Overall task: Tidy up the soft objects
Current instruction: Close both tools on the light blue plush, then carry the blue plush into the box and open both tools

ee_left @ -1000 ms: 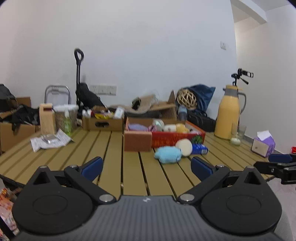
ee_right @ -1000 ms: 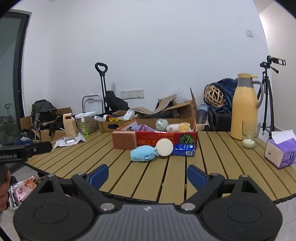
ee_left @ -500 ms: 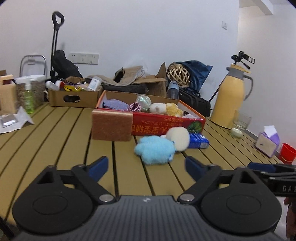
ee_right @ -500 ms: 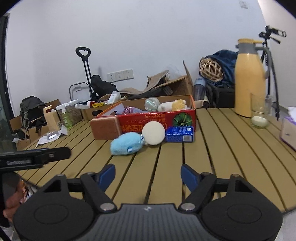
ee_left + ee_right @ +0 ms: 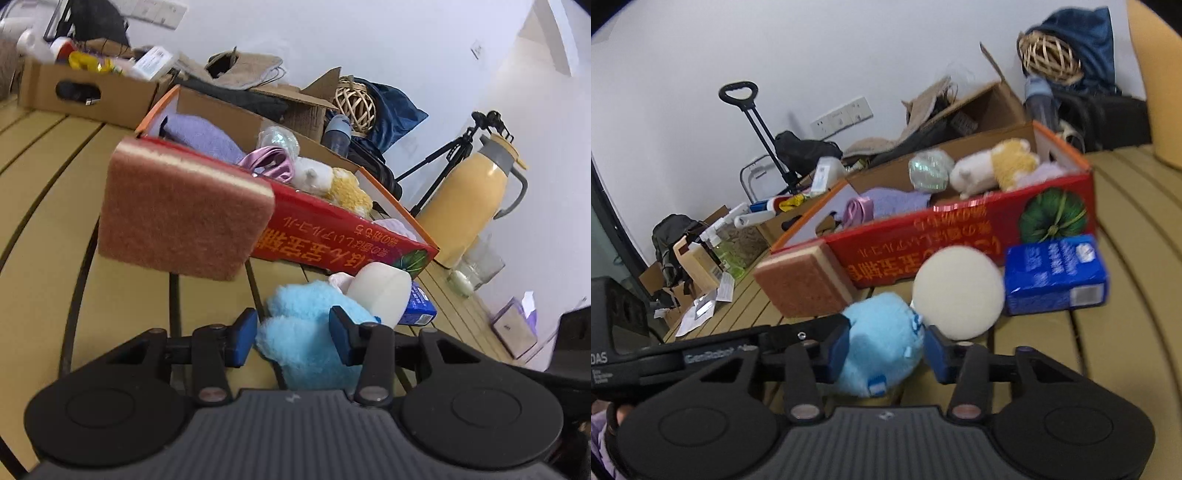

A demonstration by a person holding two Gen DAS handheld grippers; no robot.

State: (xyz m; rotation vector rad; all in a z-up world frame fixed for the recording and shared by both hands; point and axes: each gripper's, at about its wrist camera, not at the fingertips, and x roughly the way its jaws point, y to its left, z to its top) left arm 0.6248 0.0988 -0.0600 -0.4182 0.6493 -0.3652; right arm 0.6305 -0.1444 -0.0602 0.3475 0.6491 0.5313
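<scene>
A light blue plush toy (image 5: 306, 332) (image 5: 882, 350) lies on the slatted wooden table (image 5: 48, 221), in front of a red cardboard box (image 5: 332, 229) (image 5: 960, 240) that holds several soft things. My left gripper (image 5: 291, 338) has the plush between its blue pads; the jaws are closing and the pads touch its sides. My right gripper (image 5: 886, 350) straddles the same plush from the other side, its jaws closing too, pads against the fluff. A white round puff (image 5: 380, 291) (image 5: 956, 291) leans on the plush. A brown sponge (image 5: 184, 214) (image 5: 805, 280) stands against the box's front.
A blue carton (image 5: 1052, 277) stands beside the puff. A yellow thermos (image 5: 469, 206), a glass (image 5: 480, 266) and a tissue box (image 5: 513, 325) stand towards the table's right end. A brown cardboard box (image 5: 85, 92) of bottles sits behind on the left.
Both grippers have moved forward and down to the blue plush, rolling as they came. Their jaws have narrowed from wide open until the plush sits between the pads.
</scene>
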